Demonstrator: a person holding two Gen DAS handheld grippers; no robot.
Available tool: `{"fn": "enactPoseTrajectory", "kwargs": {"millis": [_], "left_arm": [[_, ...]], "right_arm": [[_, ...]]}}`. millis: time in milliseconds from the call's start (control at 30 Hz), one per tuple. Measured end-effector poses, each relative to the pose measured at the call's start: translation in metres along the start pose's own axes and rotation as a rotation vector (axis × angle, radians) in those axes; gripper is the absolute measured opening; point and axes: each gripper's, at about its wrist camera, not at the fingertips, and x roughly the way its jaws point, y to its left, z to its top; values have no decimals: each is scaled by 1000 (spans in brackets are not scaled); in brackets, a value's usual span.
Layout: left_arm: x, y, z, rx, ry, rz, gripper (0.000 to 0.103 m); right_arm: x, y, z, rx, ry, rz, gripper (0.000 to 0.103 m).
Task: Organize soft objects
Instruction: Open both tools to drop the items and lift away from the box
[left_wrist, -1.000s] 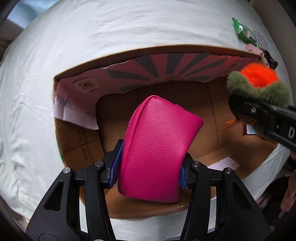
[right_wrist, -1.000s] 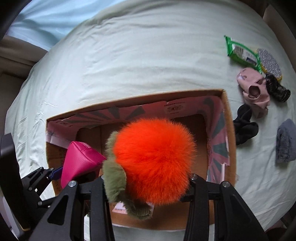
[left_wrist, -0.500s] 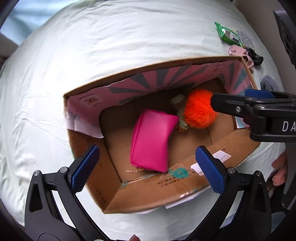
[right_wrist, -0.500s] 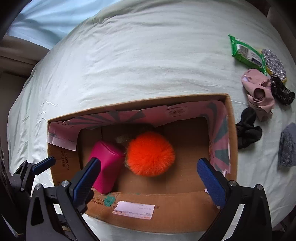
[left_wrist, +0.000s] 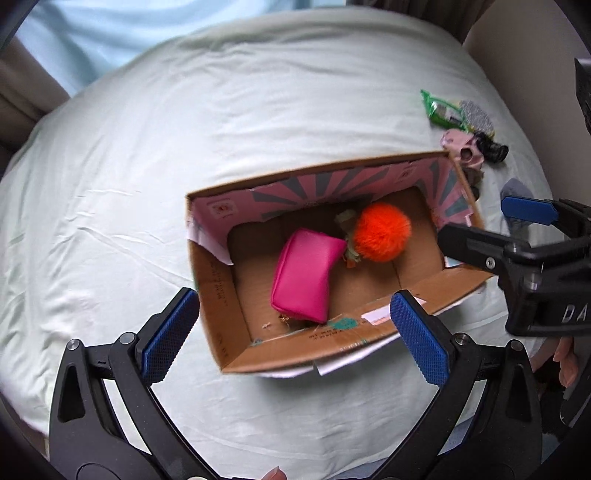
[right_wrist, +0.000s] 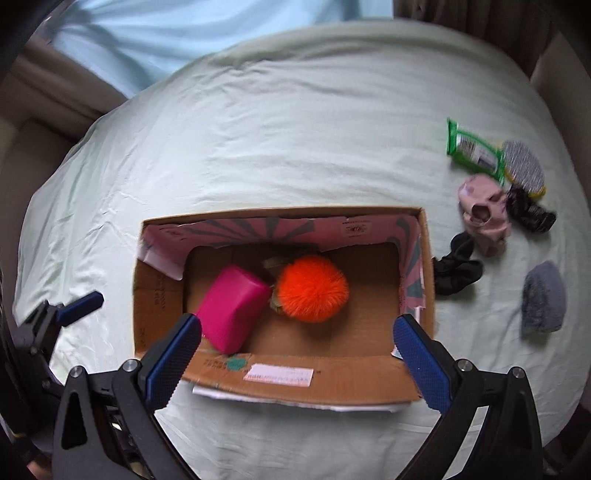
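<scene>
An open cardboard box (left_wrist: 229, 302) (right_wrist: 155, 295) with a pink patterned lining sits on the pale bed sheet. Inside lie a pink pouch (left_wrist: 304, 275) (right_wrist: 232, 308) and an orange fluffy pom-pom with an olive tuft (left_wrist: 382, 232) (right_wrist: 312, 288), side by side. My left gripper (left_wrist: 295, 336) is open and empty, raised above the box's near edge. My right gripper (right_wrist: 297, 350) is open and empty, also above the near edge; it shows at the right of the left wrist view (left_wrist: 517, 236).
To the right of the box lie a green packet (right_wrist: 474, 151), a glittery pad (right_wrist: 524, 168), a pink soft item (right_wrist: 484, 214), a black scrunchie (right_wrist: 530, 210), a black sock (right_wrist: 456, 269) and a grey cloth (right_wrist: 543, 297). The bed's edges curve away all around.
Both grippers opened and let go: the pink pouch and the orange pom-pom dropped into the box. Both grippers then rose and drew back from the box.
</scene>
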Motion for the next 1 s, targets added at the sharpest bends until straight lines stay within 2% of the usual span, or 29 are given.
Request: {"fn": "enactPoseTrajectory", "kwargs": {"millis": [267, 567, 767, 867, 1000], "left_arm": [[-75, -4, -20, -71, -117, 11, 103], [-174, -29, -41, -84, -313, 98, 103], [-229, -54, -54, -125, -441, 115, 103], [-248, -73, -59, -151, -495, 111, 103], [-257, -102, -57, -206, -519, 132, 103]], "right_arm": [[-76, 10, -27, -58, -142, -20, 103], [-193, 8, -64, -69, -434, -133, 103], [-263, -22, -91, -4, -606, -197, 103], [-281, -40, -100, 10, -650, -197, 103], [-298, -70, -110, -29, -689, -226, 103]]}}
